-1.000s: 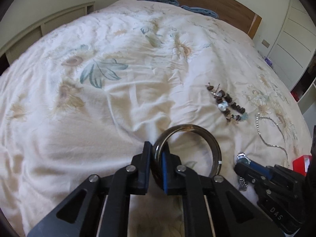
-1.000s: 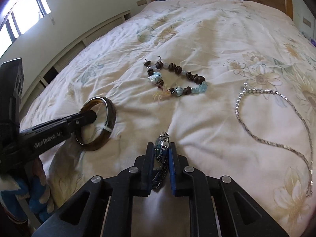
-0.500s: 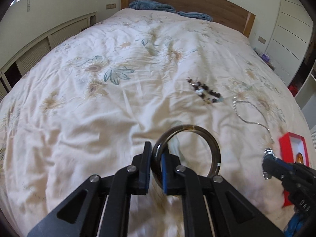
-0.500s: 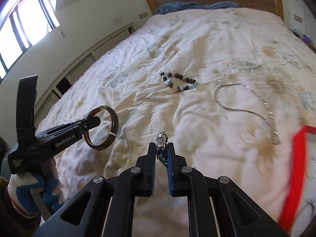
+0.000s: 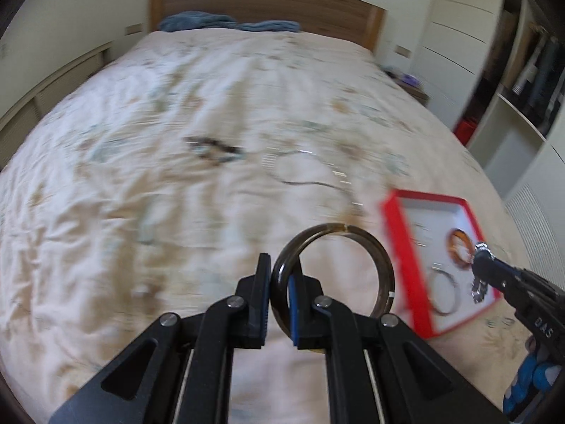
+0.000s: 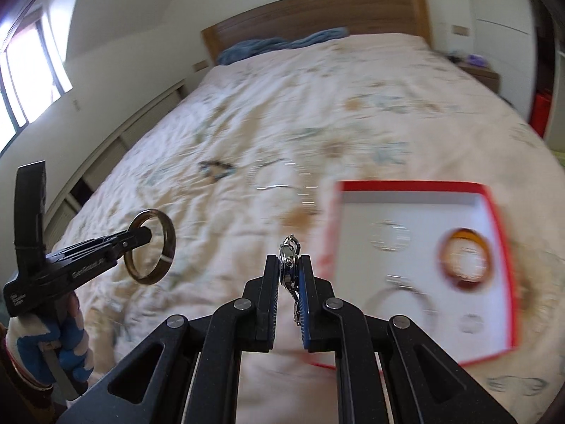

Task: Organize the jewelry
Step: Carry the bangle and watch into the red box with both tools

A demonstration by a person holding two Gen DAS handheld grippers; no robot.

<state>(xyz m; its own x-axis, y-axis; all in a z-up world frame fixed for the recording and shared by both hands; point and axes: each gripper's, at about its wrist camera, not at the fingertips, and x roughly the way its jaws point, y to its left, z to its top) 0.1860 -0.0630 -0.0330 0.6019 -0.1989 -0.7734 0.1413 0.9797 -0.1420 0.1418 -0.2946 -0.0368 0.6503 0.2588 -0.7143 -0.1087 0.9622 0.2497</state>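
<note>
Above rumpled floral quilt (image 5: 148,190) — left jaws clamp glossy brown bangle (image 5: 335,268), right jaws clamp silvery metal bracelet (image 6: 290,265)

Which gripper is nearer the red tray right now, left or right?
Right. The right gripper, shut on a metal watch, hangs at the red tray near its edge. The left gripper, shut on the dark bangle, is farther out over the bedspread.

Open bed (image 5: 148,212) surface is seen left and centre; right side is occupied by red tray (image 6: 498,247), with beaded bracelet (image 5: 213,150) and chain (image 5: 303,173) lying beyond.
</note>
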